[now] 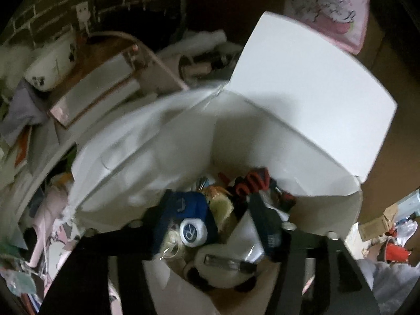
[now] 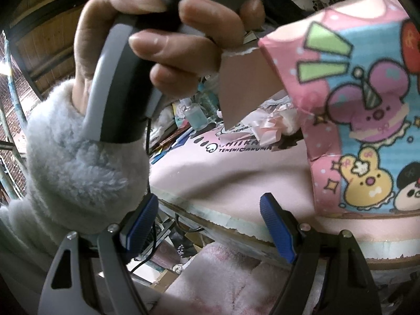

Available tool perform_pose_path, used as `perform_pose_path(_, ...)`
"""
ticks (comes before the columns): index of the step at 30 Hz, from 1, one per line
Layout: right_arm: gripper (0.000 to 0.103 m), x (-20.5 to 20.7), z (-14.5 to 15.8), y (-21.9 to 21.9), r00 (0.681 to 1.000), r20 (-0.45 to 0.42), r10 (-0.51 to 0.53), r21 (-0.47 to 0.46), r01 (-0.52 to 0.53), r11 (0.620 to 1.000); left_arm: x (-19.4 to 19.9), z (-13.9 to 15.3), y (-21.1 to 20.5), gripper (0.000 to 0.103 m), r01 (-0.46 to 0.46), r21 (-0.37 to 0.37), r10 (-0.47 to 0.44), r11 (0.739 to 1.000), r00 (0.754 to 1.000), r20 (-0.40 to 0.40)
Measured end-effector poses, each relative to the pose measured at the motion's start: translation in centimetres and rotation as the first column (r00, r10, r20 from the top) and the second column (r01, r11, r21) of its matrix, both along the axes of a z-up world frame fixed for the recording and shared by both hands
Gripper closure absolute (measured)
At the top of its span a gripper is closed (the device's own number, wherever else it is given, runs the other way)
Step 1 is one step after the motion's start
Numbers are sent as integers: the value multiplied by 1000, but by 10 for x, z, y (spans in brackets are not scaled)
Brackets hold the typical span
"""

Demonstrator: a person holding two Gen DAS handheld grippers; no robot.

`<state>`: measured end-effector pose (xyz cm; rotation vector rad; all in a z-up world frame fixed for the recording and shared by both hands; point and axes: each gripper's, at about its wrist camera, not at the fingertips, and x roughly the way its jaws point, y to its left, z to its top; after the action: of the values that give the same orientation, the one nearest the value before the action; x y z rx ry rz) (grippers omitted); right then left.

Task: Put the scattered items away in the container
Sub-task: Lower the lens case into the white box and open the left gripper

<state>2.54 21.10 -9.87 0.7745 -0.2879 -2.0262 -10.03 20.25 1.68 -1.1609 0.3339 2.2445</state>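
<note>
1. The white box (image 1: 302, 141) stands open, flaps raised.
2. Inside lie red-handled scissors (image 1: 253, 181), a blue cap (image 1: 189, 207), a white round lid (image 1: 193, 232) and a panda plush (image 1: 220, 270).

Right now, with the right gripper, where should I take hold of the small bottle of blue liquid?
The small bottle seems to stand upright amid clutter. I would grip its clear body below the cap, probably bringing the open right gripper in level from the near side, where less crowds it.
</note>
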Motion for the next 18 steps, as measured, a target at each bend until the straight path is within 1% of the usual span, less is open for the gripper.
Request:
perform_pose_path(2, 25, 0, 0, 0, 1000, 1, -1, 1, 1, 1000, 6, 7, -2, 34, 0, 4, 0, 1000, 999, -45)
perform_pose_path(5, 25, 0, 0, -1, 1000, 2, -2, 6, 2, 1000, 14, 15, -7, 31, -8, 18, 10, 1000, 997, -78)
perform_pose_path(7, 25, 0, -1, -3, 1000, 4, 0, 11, 0, 1000, 21, 21, -11, 24, -21, 30, 24, 999, 995, -101)
perform_pose_path(8, 25, 0, -1, -5, 1000, 4, 1, 14, -1, 1000, 25, 23, -13, 23, -36, 32, 40, 999, 992, -116)
perform_pose_path(9, 25, 0, -1, -6, 1000, 3, 1, 19, -1, 1000, 30, 26, -18, 23, -60, 29, 64, 998, 989, -134)
perform_pose_path(11, 19, 0, -2, -9, 1000, -2, -2, 31, 2, 1000, 37, 28, -26, 23, -98, 23, 100, 995, 979, -179)
perform_pose_path(12, 18, 1, -2, -11, 1000, -7, -7, 35, 7, 999, 37, 31, -32, 22, -109, 25, 112, 994, 974, -196)
perform_pose_path(15, 18, 2, -1, -16, 1000, -21, -17, 61, 18, 998, 41, 33, -51, 18, -178, 33, 181, 983, 956, -230)
perform_pose_path(18, 17, 4, 0, -20, 999, -38, -26, 88, 29, 996, 47, 32, -70, 15, -235, 46, 239, 971, 939, -246)
